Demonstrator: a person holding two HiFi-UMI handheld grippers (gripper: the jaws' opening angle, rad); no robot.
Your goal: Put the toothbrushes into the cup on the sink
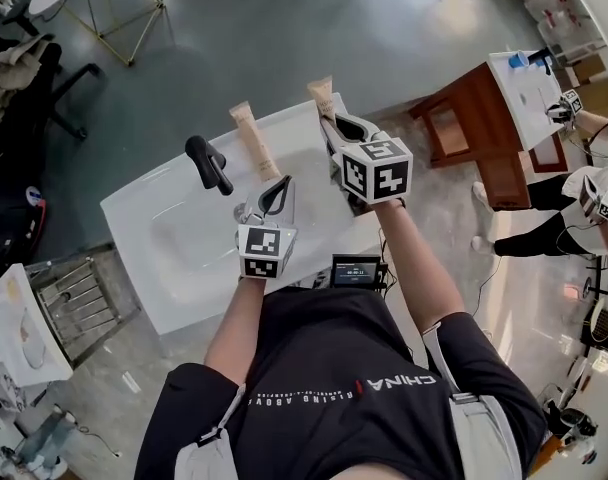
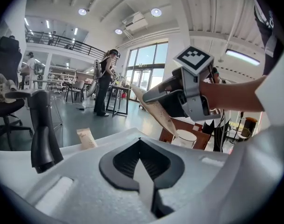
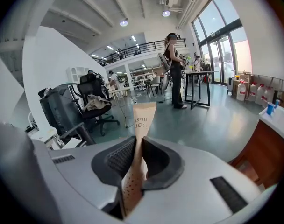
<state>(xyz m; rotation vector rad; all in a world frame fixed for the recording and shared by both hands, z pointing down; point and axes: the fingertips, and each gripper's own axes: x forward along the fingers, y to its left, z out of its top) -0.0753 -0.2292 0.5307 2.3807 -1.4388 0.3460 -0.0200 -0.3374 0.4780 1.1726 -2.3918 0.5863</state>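
A white sink (image 1: 144, 218) fills the middle of the head view. One kraft-paper toothbrush pack (image 1: 254, 138) (image 2: 86, 138) lies on the sink's far rim. My right gripper (image 1: 329, 123) (image 3: 136, 146) is raised over the sink's right side and shut on a second toothbrush pack (image 1: 322, 96) (image 3: 141, 125), which sticks out past the jaws. In the left gripper view that pack (image 2: 156, 108) slants down toward a white cup (image 2: 185, 138). The cup is hidden in the head view. My left gripper (image 1: 274, 190) (image 2: 139, 143) hovers over the basin with its tips together and nothing between them.
A black faucet (image 1: 209, 163) (image 2: 41, 134) stands at the sink's far left. A wooden cabinet (image 1: 464, 128) is to the right, a wire rack (image 1: 79, 298) to the left, and a black office chair (image 1: 24, 88) beyond. A person (image 1: 544, 218) works at the right.
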